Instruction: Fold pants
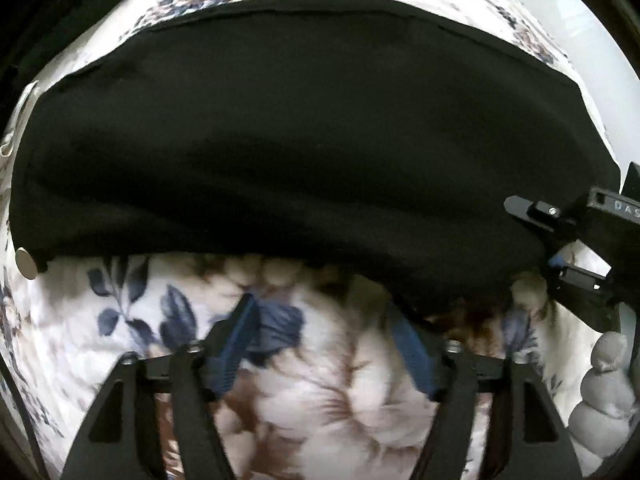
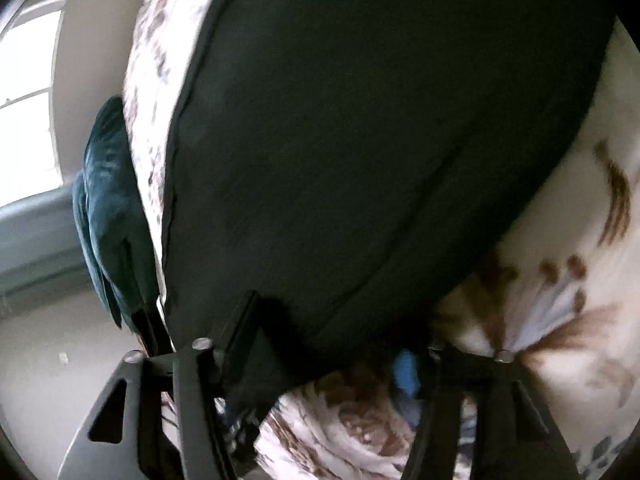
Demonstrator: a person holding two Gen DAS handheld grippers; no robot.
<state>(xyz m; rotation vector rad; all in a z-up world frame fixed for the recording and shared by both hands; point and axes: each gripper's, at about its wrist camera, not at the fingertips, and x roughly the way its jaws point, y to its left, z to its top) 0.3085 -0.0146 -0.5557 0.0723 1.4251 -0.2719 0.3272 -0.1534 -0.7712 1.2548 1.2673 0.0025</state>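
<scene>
The black pants lie folded in a wide band across the floral bedspread. My left gripper points down at the bedspread just in front of the pants' near edge. It is open, with only bedspread between its blue pads. My right gripper is at the pants' right end. In the right wrist view the pants fill the frame and a corner of the cloth drapes over one finger of the right gripper. Its jaws stand apart, and bedspread shows between them.
A small round metal disc sits at the pants' left corner. Grey rounded lumps show at the lower right, beside the right gripper. Beyond the bed's edge are a teal cloth, a bright window and pale floor.
</scene>
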